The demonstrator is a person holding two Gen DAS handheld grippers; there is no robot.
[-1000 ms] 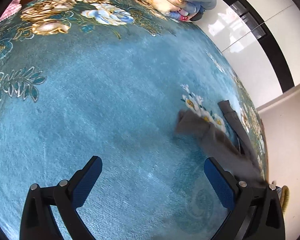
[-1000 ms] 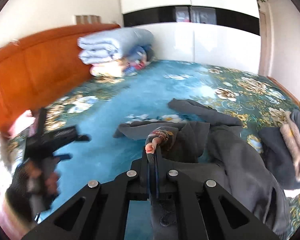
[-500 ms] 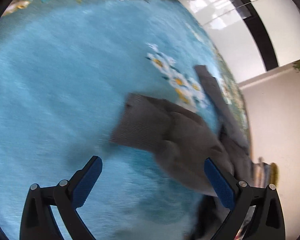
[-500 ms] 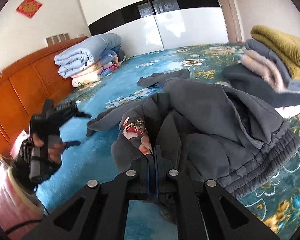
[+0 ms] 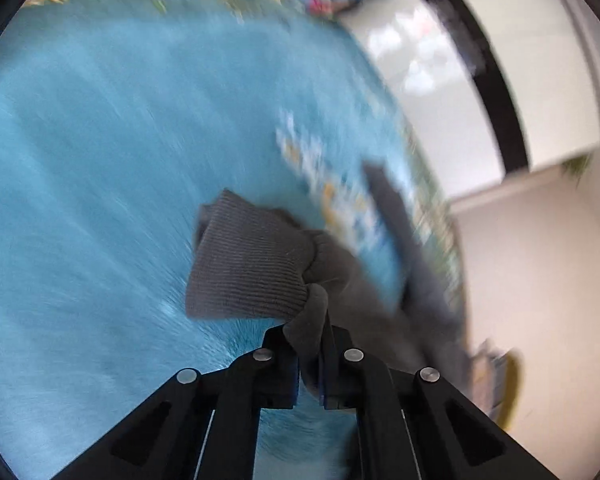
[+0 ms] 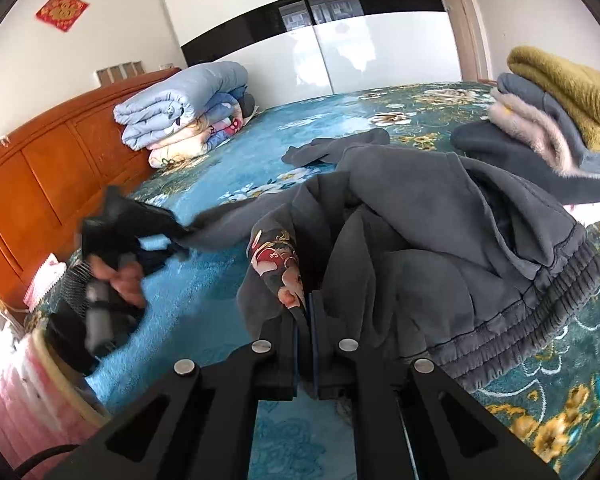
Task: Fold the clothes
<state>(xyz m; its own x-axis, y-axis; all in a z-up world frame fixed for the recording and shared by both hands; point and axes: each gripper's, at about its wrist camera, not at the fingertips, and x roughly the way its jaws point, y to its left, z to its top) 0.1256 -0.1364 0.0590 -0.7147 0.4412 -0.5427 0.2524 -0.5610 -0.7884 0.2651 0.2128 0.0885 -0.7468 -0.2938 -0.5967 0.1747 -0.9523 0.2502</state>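
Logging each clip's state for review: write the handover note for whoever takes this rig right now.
Left gripper: shut on the grey trousers, just behind a ribbed cuff.
Right gripper: shut on the trousers near the floral lining.
Trousers lie crumpled on the bed; folded pile sits at the right.
Done: both grips taken.
Left: spread flat, fold, stack.

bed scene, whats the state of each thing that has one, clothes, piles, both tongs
grey garment: unfolded, crumpled on the bed
grey cuff: pinched just behind its ribbing by the left tongs
left tongs: shut on grey fabric
right tongs: shut on the garment
clothes pile: folded, stacked
quilts: folded, stacked by the headboard
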